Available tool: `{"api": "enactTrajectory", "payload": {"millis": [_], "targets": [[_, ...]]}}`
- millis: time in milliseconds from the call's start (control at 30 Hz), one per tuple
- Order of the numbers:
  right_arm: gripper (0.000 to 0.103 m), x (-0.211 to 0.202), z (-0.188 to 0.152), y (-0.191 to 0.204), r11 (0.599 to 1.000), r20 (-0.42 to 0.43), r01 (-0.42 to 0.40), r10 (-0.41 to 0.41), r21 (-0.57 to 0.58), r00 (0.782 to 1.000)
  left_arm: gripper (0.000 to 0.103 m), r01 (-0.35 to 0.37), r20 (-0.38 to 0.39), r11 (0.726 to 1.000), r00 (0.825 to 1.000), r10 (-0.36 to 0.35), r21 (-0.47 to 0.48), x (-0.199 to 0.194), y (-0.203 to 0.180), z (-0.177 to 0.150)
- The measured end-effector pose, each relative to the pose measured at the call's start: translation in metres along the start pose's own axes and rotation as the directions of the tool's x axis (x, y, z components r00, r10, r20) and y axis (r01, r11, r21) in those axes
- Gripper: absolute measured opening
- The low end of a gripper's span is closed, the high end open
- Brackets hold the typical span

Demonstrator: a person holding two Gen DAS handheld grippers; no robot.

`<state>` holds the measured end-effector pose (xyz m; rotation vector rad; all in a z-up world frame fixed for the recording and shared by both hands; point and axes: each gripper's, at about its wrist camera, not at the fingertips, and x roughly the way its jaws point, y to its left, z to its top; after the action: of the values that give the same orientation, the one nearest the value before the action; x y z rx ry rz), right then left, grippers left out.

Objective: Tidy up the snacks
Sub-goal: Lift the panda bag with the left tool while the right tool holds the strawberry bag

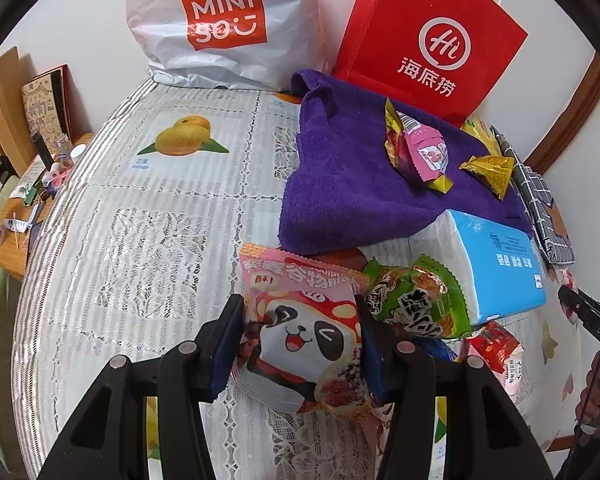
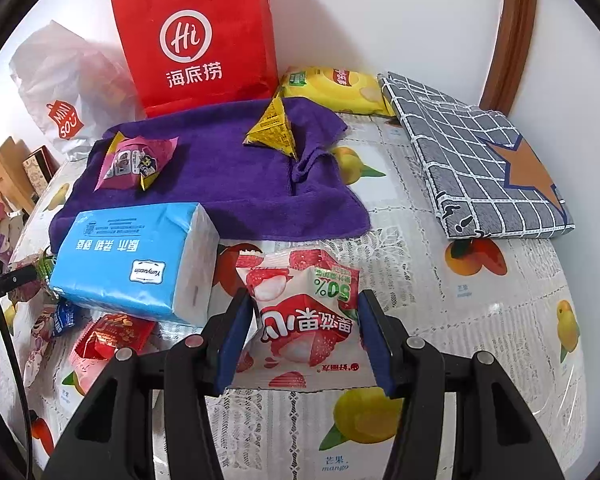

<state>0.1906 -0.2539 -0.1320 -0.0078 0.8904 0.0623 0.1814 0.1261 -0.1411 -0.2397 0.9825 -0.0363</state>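
We had a snack in each claw. The left claw (image 1: 300,344) pinched the panda pack (image 1: 304,344) across its width, both blue pads pressed into the wrapper, over the table (image 1: 140,240) near its front edge. The right claw (image 2: 306,340) clamped the lychee pack (image 2: 304,312) the same way, a little in from the front edge, just in front of the purple towel (image 2: 220,184).

We judged the towel to be the gathering spot, since the pink pack (image 2: 130,162) and the yellow triangle (image 2: 274,128) already lay on it toward the back of the table. So the step in hand looked like carrying both packs there.

To do it well, we needed steady pressure on the pads: these puffy wrappers are slick and air-filled, and a harder squeeze could burst them or crush what is inside. The tissue pack (image 2: 136,260) sat on the towel's front edge, so each pack had to clear it on the way over. The green pack (image 1: 416,300) lay just beside the panda pack, touching or nearly so, and a sideways drag might have pulled it along; a straight lift first seemed safer. We also wanted to set each pack on bare towel, apart from the two already there.
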Motion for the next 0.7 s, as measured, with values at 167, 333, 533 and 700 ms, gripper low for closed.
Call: {"api": "enactTrajectory", "payload": {"millis": [167, 333, 533, 700], "targets": [[0.053, -0.006, -0.002, 0.003, 1.0, 0.011, -0.006, 0.006, -0.002, 1.0, 0.05, 0.017, 0.02, 1.0, 1.0, -0.017, -0.001, -0.01, 0.0, -0.002], [0.053, -0.013, -0.003, 0.008, 1.0, 0.023, -0.017, 0.017, -0.007, 1.0, 0.05, 0.03, 0.037, 1.0, 0.999, -0.03, -0.001, -0.021, -0.001, -0.005], [0.053, -0.023, -0.008, 0.014, 0.999, 0.041, -0.035, 0.036, -0.016, 0.999, 0.05, 0.048, 0.055, 0.999, 0.997, -0.047, -0.003, -0.033, -0.003, -0.01], [0.053, -0.032, -0.012, 0.017, 0.999, 0.057, -0.046, 0.047, -0.027, 0.997, 0.05, 0.05, 0.068, 0.999, 0.996, -0.05, -0.001, -0.044, -0.006, -0.015]]}}
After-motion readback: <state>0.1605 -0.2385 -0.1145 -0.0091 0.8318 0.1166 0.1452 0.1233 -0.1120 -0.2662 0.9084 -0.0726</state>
